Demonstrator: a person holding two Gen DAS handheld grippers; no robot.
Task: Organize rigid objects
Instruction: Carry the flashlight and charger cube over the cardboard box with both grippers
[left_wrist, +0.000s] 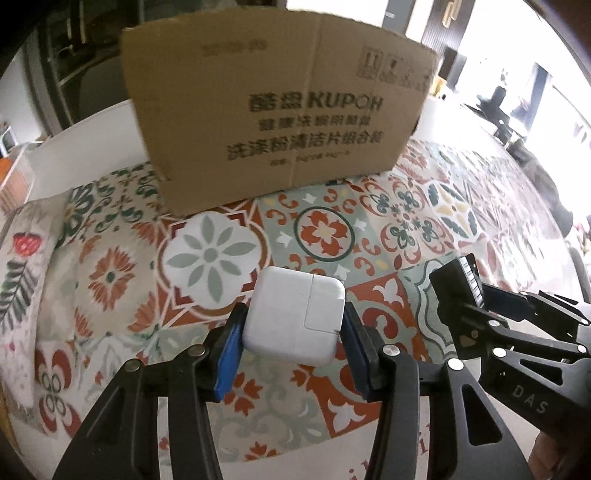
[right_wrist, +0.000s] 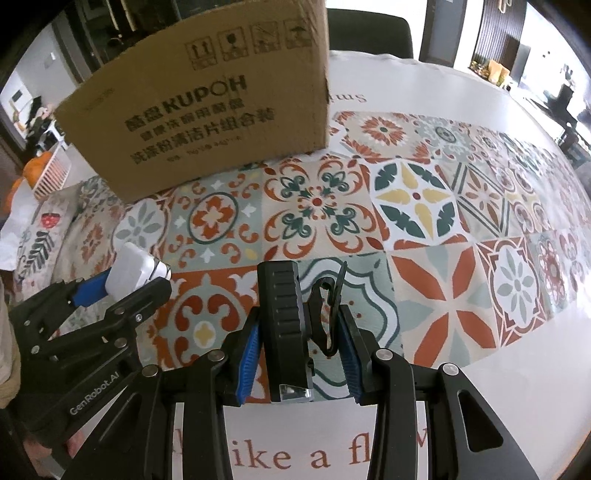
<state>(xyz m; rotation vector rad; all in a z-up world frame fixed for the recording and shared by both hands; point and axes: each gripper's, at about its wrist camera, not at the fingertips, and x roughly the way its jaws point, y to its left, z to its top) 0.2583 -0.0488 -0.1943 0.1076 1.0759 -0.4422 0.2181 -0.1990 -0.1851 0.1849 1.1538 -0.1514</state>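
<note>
My left gripper (left_wrist: 293, 325) is shut on a white square power adapter (left_wrist: 295, 314) and holds it above the patterned tablecloth, short of a brown cardboard box (left_wrist: 273, 110). The adapter also shows at the left of the right wrist view (right_wrist: 129, 271), prongs pointing right. My right gripper (right_wrist: 297, 332) is shut on a black ribbed device with a clip (right_wrist: 284, 325), which also shows in the left wrist view (left_wrist: 460, 286). The box (right_wrist: 207, 107) stands at the far left of the right wrist view. Its top opening is hidden.
A patterned tile-print tablecloth (right_wrist: 424, 206) covers the white table (left_wrist: 92, 136). A second floral cloth (left_wrist: 22, 266) lies at the left edge. Chairs and furniture stand beyond the far table edge.
</note>
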